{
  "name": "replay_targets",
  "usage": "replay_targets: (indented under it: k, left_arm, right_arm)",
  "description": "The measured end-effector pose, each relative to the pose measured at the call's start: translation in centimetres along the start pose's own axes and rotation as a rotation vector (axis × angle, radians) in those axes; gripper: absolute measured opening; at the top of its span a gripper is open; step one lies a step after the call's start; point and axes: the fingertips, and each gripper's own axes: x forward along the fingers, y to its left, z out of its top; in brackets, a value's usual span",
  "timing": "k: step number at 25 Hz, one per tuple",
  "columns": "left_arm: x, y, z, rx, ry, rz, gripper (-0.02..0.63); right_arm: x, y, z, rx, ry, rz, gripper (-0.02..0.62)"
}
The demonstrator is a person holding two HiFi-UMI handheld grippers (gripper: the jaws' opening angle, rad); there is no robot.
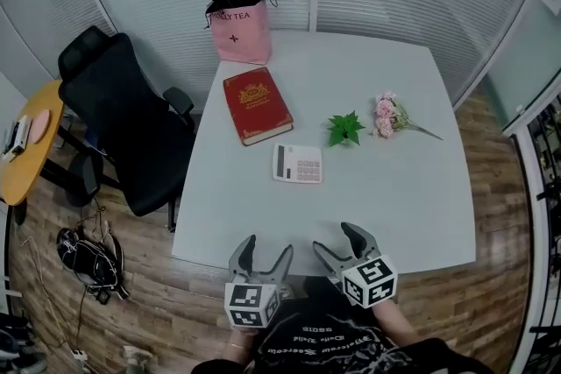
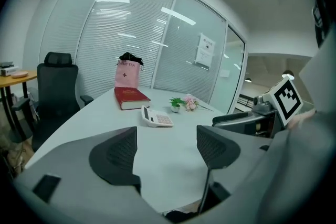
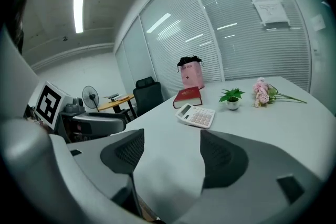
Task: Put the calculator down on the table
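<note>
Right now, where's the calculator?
In the head view the calculator lies flat near the middle of the table, just nearer the person than the red book on its left and the small green plant on its right.

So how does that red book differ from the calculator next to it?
The red book is larger and thicker than the calculator. The book is dark red with a gold emblem; the calculator is white with a dark display. The book lies skewed, farther back; the calculator sits nearer the front. Both lie flat on the white table, held by nothing.
</note>
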Motion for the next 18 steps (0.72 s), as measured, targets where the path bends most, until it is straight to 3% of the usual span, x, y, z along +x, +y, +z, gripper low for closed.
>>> replay_targets:
  k: [4, 8, 10, 16, 18]
  left_arm:
    - [-0.8, -0.4, -1.0, 0.089, 0.018, -0.001, 0.359]
    - [-1.5, -0.6, -1.0, 0.076, 0.005, -0.016, 0.357]
    - [-1.7, -0.9, -0.9, 0.086, -0.002, -0.024, 0.34]
    - [-1.8, -1.6, -0.9, 0.147, -0.008, -0.008, 0.117]
    - [-1.6, -1.6, -1.1, 0.147, 0.006, -0.008, 0.028]
  right_arm:
    - [-0.8, 1.0, -1.2, -0.042, 0.02, -0.012, 0.327]
    - [-1.3, 1.6, -1.0, -0.091, 0.001, -0.036, 0.32]
    - [-1.7, 1.8, -0.9, -0.113, -0.018, -0.051, 0.245]
    - [-2.1, 1.6, -0.8, -0.17, -0.015, -0.089, 0.025]
    - [-2.2, 1.7, -0.4, -0.174, -0.026, -0.08, 0.009]
